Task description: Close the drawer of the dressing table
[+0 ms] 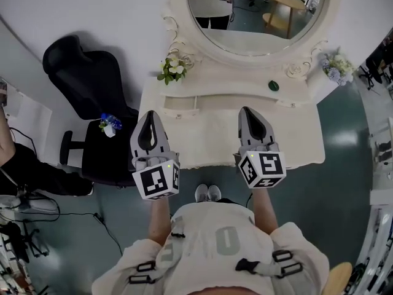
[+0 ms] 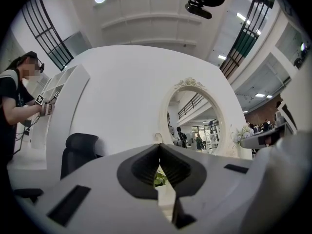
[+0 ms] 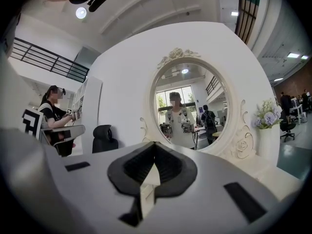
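1. Left gripper (image 1: 149, 117) hovers over the dressing table (image 1: 202, 134), jaws pressed together, nothing between them
2. Right gripper (image 1: 247, 112) is beside it, likewise pressed together, empty
3. The table stands below its oval mirror (image 1: 258, 17); its drawer cannot be made out

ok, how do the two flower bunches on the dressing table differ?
The left bunch has white blooms with many green leaves; the right bunch is pale lilac with little green. The left bunch sits close against the mirror frame; the right bunch stands farther out, at the table's right end. Both flank the mirror at the back of the dressing table.
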The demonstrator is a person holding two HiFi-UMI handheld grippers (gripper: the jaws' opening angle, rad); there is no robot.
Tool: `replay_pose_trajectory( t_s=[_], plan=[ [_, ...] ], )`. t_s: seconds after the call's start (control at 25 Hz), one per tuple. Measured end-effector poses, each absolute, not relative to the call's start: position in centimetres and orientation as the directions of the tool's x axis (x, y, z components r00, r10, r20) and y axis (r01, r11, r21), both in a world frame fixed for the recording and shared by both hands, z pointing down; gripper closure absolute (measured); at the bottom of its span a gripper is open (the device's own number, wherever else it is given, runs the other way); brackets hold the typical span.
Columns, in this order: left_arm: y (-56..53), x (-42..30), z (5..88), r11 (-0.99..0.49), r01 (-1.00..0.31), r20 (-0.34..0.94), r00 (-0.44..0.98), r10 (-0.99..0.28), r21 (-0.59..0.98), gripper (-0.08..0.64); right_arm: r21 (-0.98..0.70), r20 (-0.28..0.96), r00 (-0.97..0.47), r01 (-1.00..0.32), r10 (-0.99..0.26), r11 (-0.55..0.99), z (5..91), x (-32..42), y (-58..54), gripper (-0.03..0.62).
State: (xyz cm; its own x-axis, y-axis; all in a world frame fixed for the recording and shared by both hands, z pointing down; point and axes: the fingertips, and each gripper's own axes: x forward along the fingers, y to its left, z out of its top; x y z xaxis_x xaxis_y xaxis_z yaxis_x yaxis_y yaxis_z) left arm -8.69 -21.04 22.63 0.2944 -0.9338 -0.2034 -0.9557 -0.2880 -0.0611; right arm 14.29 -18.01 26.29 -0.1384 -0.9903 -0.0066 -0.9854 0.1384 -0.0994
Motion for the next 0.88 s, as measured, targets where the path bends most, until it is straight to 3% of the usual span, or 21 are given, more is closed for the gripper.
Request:
replay_pose_trajectory(
  t_s=[0.2,0.24,0.28,0.36,0.4,0.88],
  plan=[
    [-21.7,-8.7,22.6,-0.278,-0.958,-0.206,0.286,-0.936,-0.066,0.540,-0.101,-0.027,-0.170,-0.980,-0.985,0.172,25.8,14.0,-18.8,0.584],
    [-21.8,-8.6,22.5,-0.278,-0.958,-0.206,0.286,-0.936,-0.067,0.540,-0.097,-0.029,-0.192,-0.976,-0.981,0.194,25.7,13.6,-18.9,0.554],
    [-21.9,-8.5,22.5,-0.278,-0.958,-0.208,0.286,-0.935,-0.068,0.540,-0.093,-0.026,-0.215,-0.972,-0.976,0.216,25.7,13.3,-19.1,0.405],
    [-22.0,-8.4,22.6,-0.280,-0.958,-0.210,0.288,-0.934,-0.070,0.540,-0.094,-0.020,-0.241,-0.966,-0.970,0.242,25.9,12.8,-19.5,0.281],
    [-22.0,-8.3,22.7,-0.279,-0.958,-0.209,0.288,-0.934,-0.071,0.540,-0.103,-0.016,-0.246,-0.964,-0.969,0.247,26.0,12.7,-19.6,0.257],
    [-22.4,-11.6,23.8,-0.204,-0.976,-0.177,0.214,-0.961,-0.072,0.540,-0.187,0.071,-0.390,-0.909,-0.918,0.372,28.9,7.0,-22.7,0.250]
  ],
)
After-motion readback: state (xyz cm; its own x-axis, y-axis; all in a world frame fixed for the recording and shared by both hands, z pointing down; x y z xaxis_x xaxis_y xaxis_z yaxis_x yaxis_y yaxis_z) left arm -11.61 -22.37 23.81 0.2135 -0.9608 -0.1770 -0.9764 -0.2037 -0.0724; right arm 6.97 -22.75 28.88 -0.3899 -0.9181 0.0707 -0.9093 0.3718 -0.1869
